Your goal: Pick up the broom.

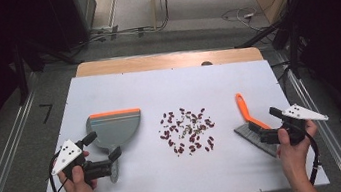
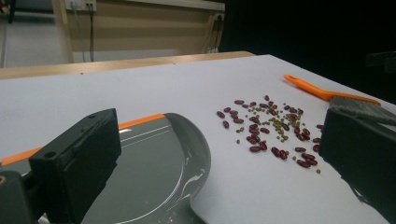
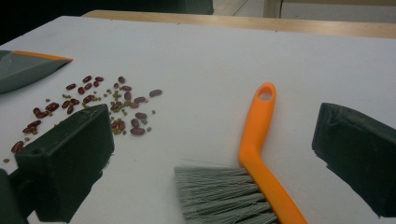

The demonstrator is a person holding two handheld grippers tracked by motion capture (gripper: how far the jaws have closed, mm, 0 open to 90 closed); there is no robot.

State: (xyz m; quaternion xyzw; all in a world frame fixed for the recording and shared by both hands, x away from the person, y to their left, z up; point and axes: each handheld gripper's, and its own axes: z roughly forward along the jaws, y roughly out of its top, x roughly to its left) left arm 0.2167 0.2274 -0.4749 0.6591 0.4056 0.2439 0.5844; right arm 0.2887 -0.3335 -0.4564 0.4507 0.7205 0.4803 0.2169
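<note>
The orange-handled brush with grey bristles (image 1: 252, 126) lies flat at the right of the white table (image 1: 122, 87), handle pointing away — bristles toward the person. The right gripper (image 1: 267, 124) hangs over it, jaws wide, nothing held. The left gripper (image 1: 102, 145), jaws wide, hovers at the grey dustpan with an orange lip (image 1: 114, 127). Red beans and small green ones (image 1: 188, 130) lie scattered between.

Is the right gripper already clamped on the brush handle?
No: in the right gripper view the jaws stand wide apart on either side of the brush, which lies flat on the table, touching neither jaw.
</note>
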